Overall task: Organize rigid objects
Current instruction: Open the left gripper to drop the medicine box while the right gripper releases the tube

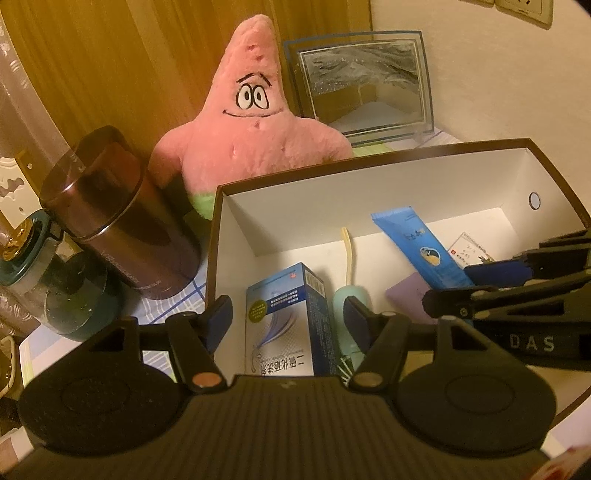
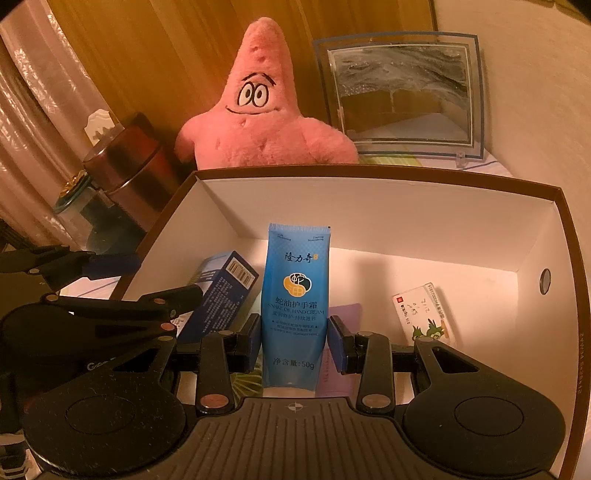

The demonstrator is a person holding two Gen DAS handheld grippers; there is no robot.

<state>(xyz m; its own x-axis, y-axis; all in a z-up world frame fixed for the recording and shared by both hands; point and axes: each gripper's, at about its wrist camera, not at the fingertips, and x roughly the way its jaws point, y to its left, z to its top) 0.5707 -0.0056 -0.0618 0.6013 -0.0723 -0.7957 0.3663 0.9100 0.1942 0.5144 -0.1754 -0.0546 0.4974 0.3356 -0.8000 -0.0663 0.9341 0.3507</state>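
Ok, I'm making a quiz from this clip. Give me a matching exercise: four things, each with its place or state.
1. hand cream tube
2. pink plush star
3. left claw
4. small white card box

a. open, above the box
b. behind the box
c. between the right claw's fingers
d. inside the box, at the right

1-c, 2-b, 3-a, 4-d

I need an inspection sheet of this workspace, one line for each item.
Surface: checked cloth under the box.
Job's things: open white box holds blue carton, hand cream tube, white card packet, purple item.
Clutter: pink plush star, brown canister, glass frame.
Grippers: left tongs open over the carton; right tongs around the tube, contact unclear.
Cables: nothing seen.
Surroundings: wooden panel, wall socket.
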